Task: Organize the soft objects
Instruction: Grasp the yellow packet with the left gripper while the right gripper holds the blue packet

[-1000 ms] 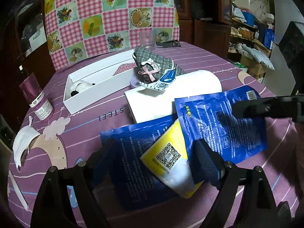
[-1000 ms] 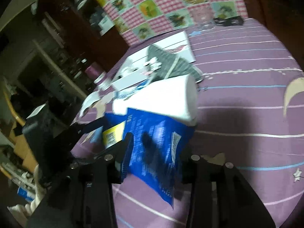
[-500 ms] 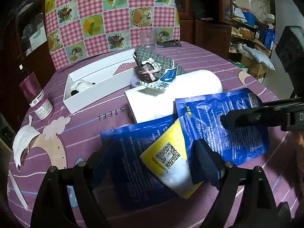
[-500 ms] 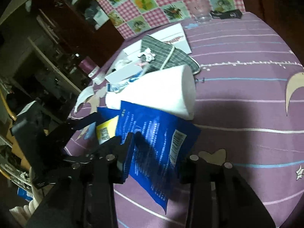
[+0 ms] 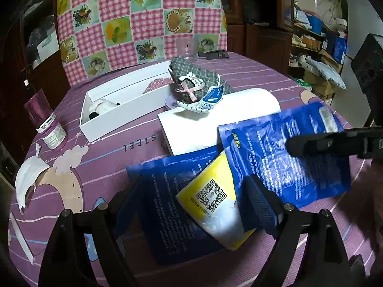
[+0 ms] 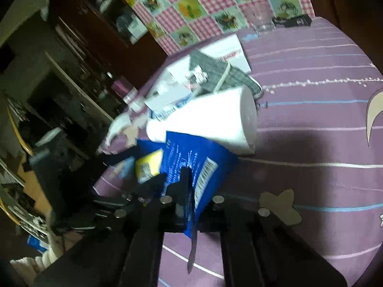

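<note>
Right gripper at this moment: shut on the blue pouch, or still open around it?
Shut on it. The right gripper has just been closing; its fingers now meet on the blue pouch edge.

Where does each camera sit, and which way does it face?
Left wrist: on the left gripper, angled down over the purple table; its open jaws frame the yellow packet; the right gripper's finger crosses at right.
Right wrist: on the right gripper, angled down across the table; its jaws have just been closing and pinch the blue packet.
Shared: blue packet, yellow packet, white roll, white box.
</note>
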Motion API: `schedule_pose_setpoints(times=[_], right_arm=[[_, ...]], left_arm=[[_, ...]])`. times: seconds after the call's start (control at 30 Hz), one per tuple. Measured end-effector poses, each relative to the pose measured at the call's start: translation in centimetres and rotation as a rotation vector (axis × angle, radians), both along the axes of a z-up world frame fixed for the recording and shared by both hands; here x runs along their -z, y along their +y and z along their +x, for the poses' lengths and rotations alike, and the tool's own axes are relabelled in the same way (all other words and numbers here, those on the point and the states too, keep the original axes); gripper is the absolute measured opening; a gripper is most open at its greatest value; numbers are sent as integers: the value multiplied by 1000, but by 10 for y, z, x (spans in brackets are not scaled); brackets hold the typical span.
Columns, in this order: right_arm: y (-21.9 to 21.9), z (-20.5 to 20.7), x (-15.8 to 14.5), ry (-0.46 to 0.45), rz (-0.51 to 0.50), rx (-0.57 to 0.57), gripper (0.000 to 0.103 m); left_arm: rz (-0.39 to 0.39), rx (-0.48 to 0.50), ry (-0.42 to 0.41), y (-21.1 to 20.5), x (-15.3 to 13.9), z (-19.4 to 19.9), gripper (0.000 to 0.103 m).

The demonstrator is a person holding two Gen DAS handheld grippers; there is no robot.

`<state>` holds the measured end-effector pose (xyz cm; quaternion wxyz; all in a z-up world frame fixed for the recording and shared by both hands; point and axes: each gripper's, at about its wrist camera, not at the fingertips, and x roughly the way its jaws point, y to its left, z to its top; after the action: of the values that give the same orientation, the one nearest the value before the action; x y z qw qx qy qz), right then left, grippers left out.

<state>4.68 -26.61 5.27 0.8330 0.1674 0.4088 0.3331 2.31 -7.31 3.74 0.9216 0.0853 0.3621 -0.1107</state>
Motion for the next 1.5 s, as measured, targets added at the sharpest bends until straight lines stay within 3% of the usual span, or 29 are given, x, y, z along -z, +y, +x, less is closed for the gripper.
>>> schedule_pose_setpoints(times=[0.5, 0.87, 1.0, 1.07, 1.17, 1.23, 1.3, 1.37, 1.5], right_arm=[[-34, -10, -29, -123, 174, 93, 4], [-40, -7, -32, -133, 145, 143, 4], [-43, -7, -32, -136, 155, 148, 4], [-45, -9, -33, -140, 163, 147, 4], [-47, -10, -35, -148, 173, 148, 4], [-47, -9, -35, -144, 174, 144, 4], [-47, -10, -35, -141, 170, 143, 4], [-47, -10, -35, -139, 168, 142, 4], [-46, -10, -34, -137, 166, 141, 4]], left_arm=[[-94, 81, -67, 4, -18, -13, 87], [-94, 167, -48, -2, -18, -23, 87], [-118, 268, 4, -5, -17, -27, 87], [-90, 330, 39, -11, -13, -32, 87], [24, 370, 72, -26, 2, -39, 89], [124, 359, 50, -36, 12, -41, 90], [168, 355, 30, -43, 15, -42, 92], [162, 341, 42, -46, 16, -39, 91], [117, 312, 67, -39, 17, -35, 77]])
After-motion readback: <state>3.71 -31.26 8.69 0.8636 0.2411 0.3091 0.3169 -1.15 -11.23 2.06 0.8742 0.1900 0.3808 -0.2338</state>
